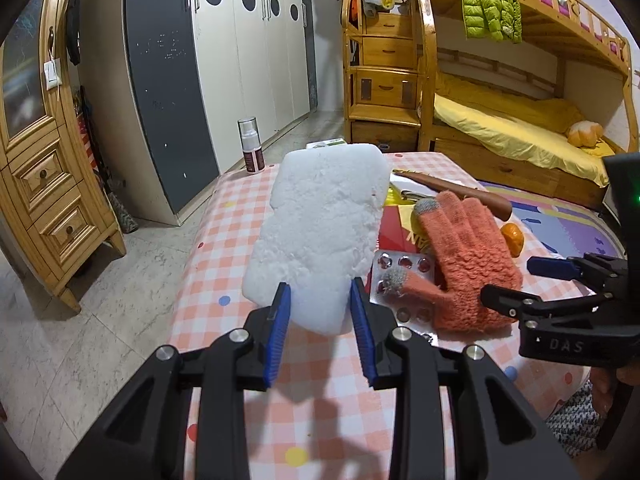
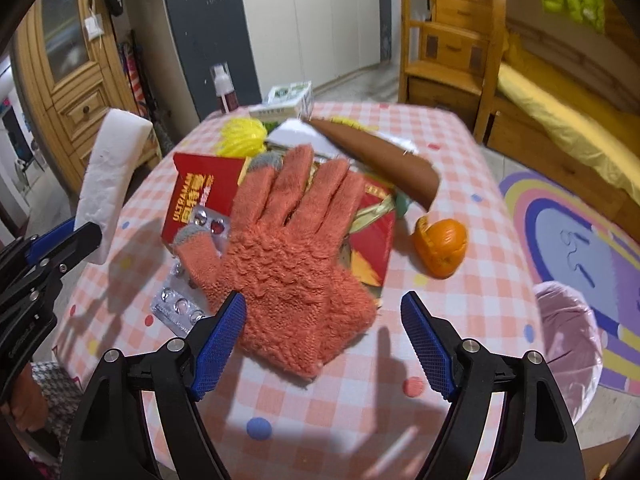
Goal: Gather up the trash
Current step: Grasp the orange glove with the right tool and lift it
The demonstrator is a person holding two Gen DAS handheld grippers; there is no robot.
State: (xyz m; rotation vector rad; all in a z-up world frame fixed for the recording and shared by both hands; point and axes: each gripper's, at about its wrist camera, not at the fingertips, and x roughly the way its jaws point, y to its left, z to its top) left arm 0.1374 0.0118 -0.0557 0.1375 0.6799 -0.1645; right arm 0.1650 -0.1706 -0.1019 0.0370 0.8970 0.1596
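1. Bench (image 2: 460, 208): pink-and-white check cloth with coloured dots; it carries everything listed below except the bin.
2. Bin (image 2: 568, 328): lined with a pale pink bag, on the floor just beside the bench's right edge.
3. Foam slab (image 1: 320, 216): white, rough-faced. The fingers of my left gripper (image 1: 322, 320) are clamped on its near end, and it juts out from them, tilted up above the bench's left side. In the right view the slab (image 2: 112, 176) shows at the left edge, clear of the cloth.
4. Glove (image 2: 288, 256): orange, fuzzy, grey tips on thumb and forefinger; lies flat, palm down, mid-bench, over the red box and the blister packs.
5. Red box (image 2: 192, 196): flat, yellow lettering, mostly under the glove.
6. Brown cone-shaped item (image 2: 384, 160): lies behind the glove, on white paper; I cannot tell what it is.
7. My right gripper (image 2: 324, 344): fingers wide apart, empty, hovering over the glove's cuff; the left finger (image 2: 220, 340) overlaps the cuff's edge in my view, the right one is over bare cloth.
8. Orange peel (image 2: 440, 248): curled, right of the glove, apart from it.
9. Blister packs (image 2: 180, 308): silver, partly under the glove's thumb.
10. Spray bottle (image 1: 252, 144): upright at the far left corner.
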